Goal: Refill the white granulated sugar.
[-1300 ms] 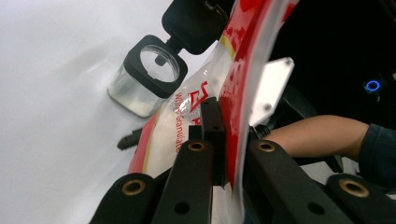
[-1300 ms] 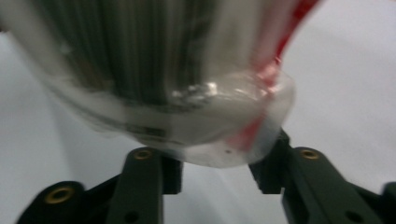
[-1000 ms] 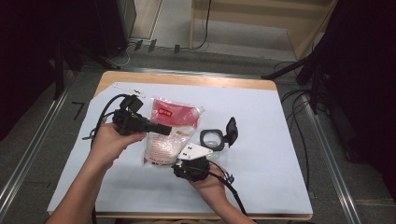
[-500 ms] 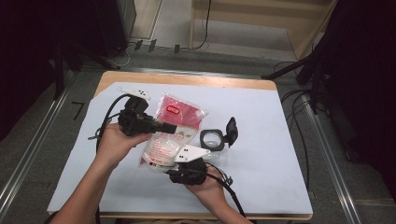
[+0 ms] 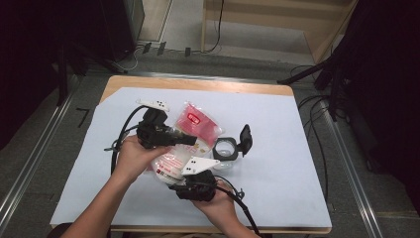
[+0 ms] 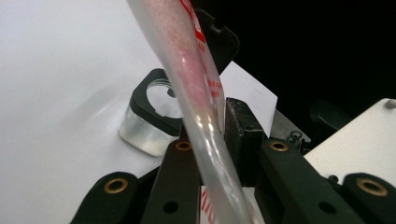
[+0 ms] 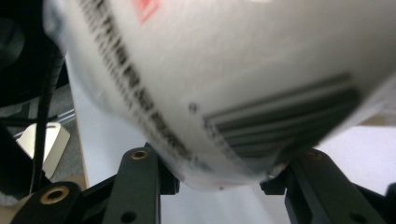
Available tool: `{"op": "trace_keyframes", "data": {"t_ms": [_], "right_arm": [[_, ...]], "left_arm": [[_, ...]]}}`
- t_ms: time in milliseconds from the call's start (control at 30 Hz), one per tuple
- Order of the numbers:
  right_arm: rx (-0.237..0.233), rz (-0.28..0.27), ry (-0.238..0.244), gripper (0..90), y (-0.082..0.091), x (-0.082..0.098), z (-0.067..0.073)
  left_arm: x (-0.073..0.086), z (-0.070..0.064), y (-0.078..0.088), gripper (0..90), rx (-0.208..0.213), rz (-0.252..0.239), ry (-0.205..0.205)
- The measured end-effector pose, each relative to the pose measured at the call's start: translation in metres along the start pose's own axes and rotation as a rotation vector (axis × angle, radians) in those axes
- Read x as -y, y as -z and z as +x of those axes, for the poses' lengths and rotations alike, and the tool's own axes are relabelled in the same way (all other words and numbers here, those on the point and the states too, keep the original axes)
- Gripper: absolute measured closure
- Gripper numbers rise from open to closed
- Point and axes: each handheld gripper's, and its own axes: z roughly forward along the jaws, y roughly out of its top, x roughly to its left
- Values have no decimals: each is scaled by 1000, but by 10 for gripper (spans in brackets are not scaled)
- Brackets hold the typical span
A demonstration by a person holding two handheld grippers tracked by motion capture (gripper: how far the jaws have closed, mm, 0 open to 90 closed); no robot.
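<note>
A clear plastic bag [image 5: 198, 126] with a red and white label, full of pale grains, is held between both grippers just above the table. My left gripper [image 5: 190, 140] comes in from the left and pinches the bag's thin side edge [image 6: 187, 70]. Its jaws have just been opening a little, with the bag still between them [image 6: 208, 135]. My right gripper [image 5: 178, 177] holds the bag's near end from below. In the right gripper view the bulging barcode end [image 7: 233, 70] fills the gap between its jaws [image 7: 219, 163], which have just been closing slightly.
A small clear jar [image 5: 225, 148] with a black flip lid standing open sits just right of the bag, also seen beyond the bag in the left gripper view [image 6: 149, 116]. White paper [image 5: 277, 129] covers the wooden table. Cables trail from both grippers.
My left hand has moved right and slightly down with its gripper on the bag's edge. The right hand has stayed in place under the bag.
</note>
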Motion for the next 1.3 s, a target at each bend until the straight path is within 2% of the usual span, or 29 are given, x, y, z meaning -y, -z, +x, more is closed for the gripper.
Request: {"op": "trace_keyframes", "data": {"t_ms": [100, 133, 167, 300, 367, 500, 600, 667, 700, 767, 933, 1000, 1067, 1167, 1300], "right_arm": [[19, -9, -34, 557, 0, 1, -1], [24, -9, -40, 539, 0, 1, -2], [29, -2, -43, 523, -1, 2, -2], [44, 24, -43, 547, -4, 2, 0], [35, 40, -36, 586, -4, 3, 2], [6, 41, -34, 598, -5, 3, 5], [-17, 33, -65, 600, -4, 3, 3], [-43, 5, -115, 601, -2, 4, -2], [-39, 3, -116, 601, -1, 4, -3], [-16, 11, -88, 599, -1, 5, -3], [43, 39, -15, 559, -4, 5, 8], [57, 47, -8, 560, -6, 5, 11], [35, 48, -22, 599, -7, 5, 9], [6, 44, -43, 604, -7, 7, 7], [-29, 31, -71, 612, -7, 7, 5]], "left_arm": [[0, -2, -4, 819, 6, 7, 4], [0, -2, -7, 813, 6, 22, 3], [0, -3, -9, 805, 3, 27, 16], [1, -4, -17, 790, 2, 48, 22], [1, -5, -19, 782, 5, 55, 23], [1, -4, -21, 754, 21, 63, 45], [0, -4, -22, 692, 37, 80, 77], [1, -6, -24, 682, 5, 83, 57], [1, -7, -26, 698, 5, 79, 59], [0, -6, -28, 731, 2, 100, 64], [-1, -8, -31, 727, -6, 113, 86], [-1, -9, -33, 717, -2, 120, 99], [-1, -9, -35, 707, 20, 123, 113], [-1, -10, -35, 685, 18, 114, 115], [-2, -9, -31, 679, 50, 105, 136]]}}
